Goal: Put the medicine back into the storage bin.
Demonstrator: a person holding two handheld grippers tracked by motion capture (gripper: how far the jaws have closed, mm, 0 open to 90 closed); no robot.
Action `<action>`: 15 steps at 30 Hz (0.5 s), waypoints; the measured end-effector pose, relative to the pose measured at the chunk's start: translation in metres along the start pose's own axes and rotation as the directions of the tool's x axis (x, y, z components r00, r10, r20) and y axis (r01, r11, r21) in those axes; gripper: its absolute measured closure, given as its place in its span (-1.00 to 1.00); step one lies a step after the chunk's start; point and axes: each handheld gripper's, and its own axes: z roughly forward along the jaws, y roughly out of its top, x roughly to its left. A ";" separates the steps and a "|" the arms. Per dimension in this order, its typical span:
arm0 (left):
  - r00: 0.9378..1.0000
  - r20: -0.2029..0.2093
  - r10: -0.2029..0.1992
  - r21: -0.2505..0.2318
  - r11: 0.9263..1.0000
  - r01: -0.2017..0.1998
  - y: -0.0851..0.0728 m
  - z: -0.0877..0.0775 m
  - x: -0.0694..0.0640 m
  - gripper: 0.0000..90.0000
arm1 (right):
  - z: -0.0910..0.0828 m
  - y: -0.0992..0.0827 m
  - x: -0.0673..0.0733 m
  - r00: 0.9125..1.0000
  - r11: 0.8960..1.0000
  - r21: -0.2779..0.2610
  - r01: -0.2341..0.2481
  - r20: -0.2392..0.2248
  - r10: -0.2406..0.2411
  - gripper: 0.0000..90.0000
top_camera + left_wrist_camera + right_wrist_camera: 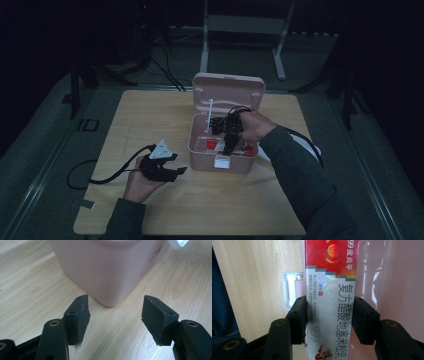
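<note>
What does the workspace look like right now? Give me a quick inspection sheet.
Surface: wooden table, dimly lit.
Job's things: pink box, lid open; red-and-white carton.
Clutter: nothing seen.
Grippers: right gripper shut on the carton at the box; left gripper open, nothing between its jaws, beside the box.
Cables: black cable trails from the left gripper.
Surroundings: dark floor, metal stand legs beyond the table.
</note>
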 end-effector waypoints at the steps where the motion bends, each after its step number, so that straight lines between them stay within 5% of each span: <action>1: 1.000 0.000 0.000 0.000 1.000 0.000 0.000 0.000 0.000 -0.14 | 0.000 0.000 0.000 1.000 1.000 0.000 -0.002 -0.001 0.002 0.13; 15: 1.000 0.001 -0.001 -0.002 1.000 0.001 0.000 0.000 0.000 -0.14 | 0.001 -0.004 -0.002 0.998 0.999 -0.028 -0.039 -0.056 0.037 0.09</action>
